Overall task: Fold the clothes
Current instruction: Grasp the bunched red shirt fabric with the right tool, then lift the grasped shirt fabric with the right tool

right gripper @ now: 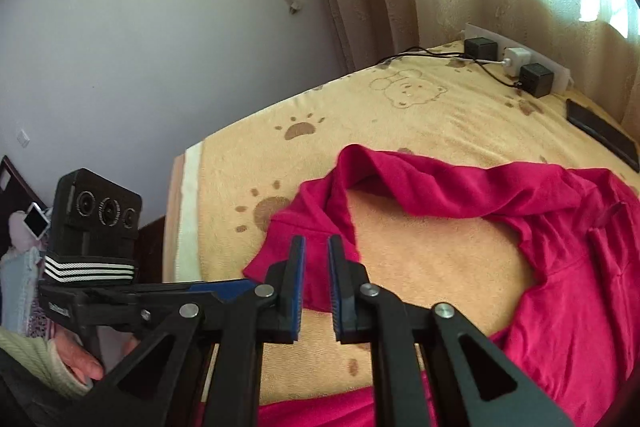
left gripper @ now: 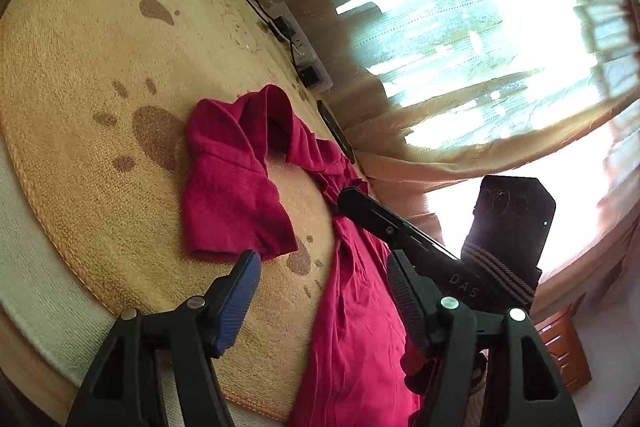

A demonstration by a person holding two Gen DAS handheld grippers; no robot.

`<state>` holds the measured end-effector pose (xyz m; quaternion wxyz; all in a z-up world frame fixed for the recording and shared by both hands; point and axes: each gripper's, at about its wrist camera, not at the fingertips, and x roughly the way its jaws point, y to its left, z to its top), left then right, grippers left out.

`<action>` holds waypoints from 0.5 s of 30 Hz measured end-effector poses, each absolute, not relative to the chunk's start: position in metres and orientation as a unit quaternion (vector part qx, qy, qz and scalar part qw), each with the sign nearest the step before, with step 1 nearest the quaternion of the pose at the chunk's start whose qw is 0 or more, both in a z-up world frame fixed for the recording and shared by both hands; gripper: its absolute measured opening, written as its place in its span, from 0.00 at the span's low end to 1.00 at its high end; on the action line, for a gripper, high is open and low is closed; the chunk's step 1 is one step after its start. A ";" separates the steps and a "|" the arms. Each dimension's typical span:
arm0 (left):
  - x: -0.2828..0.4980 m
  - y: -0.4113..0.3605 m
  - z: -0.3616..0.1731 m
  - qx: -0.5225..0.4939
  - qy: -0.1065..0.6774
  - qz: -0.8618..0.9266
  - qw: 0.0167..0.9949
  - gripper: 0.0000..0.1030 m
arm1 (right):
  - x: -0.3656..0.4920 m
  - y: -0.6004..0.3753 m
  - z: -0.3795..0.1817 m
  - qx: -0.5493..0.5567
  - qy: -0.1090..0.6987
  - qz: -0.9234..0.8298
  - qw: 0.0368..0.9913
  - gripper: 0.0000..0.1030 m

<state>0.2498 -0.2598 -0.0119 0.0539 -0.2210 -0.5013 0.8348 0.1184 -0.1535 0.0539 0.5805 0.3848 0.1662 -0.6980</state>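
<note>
- No containers; red garment point(right gripper: 500, 195) sprawls across yellow paw-print blanket point(right gripper: 400, 107), frame centre.
- Left gripper point(left gripper: 324, 291): fingers spread, released, nothing between.
- Right gripper point(right gripper: 316, 287): fingers nearly together, narrow gap, sleeve hem behind; grasp unclear.

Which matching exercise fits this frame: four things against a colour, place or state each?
1 garment
2 power strip
3 left claw
4 blanket

A open, nothing between its pads
B yellow, with paw prints
C red, crumpled
D beside the curtain, with chargers plugged in

Pairs: 1-C, 2-D, 3-A, 4-B
</note>
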 end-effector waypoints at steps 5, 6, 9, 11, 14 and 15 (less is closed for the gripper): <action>0.267 -0.269 -0.006 -0.207 -0.482 0.851 0.011 0.65 | 0.098 -0.153 0.023 0.453 0.143 -0.671 0.570 0.79; 0.267 -0.270 -0.006 -0.205 -0.484 0.851 0.009 0.65 | 0.098 -0.155 0.018 0.459 0.135 -0.666 0.572 0.80; 0.263 -0.274 -0.008 -0.209 -0.489 0.847 0.006 0.65 | 0.106 -0.164 0.013 0.458 0.133 -0.655 0.586 0.79; 0.262 -0.276 -0.010 -0.212 -0.492 0.844 0.006 0.65 | 0.118 -0.173 0.011 0.443 0.160 -0.657 0.588 0.77; 0.267 -0.277 -0.011 -0.208 -0.494 0.844 0.007 0.65 | 0.131 -0.182 0.002 0.435 0.190 -0.657 0.586 0.27; 0.268 -0.277 -0.011 -0.206 -0.496 0.844 0.008 0.65 | 0.132 -0.182 0.002 0.430 0.193 -0.661 0.584 0.18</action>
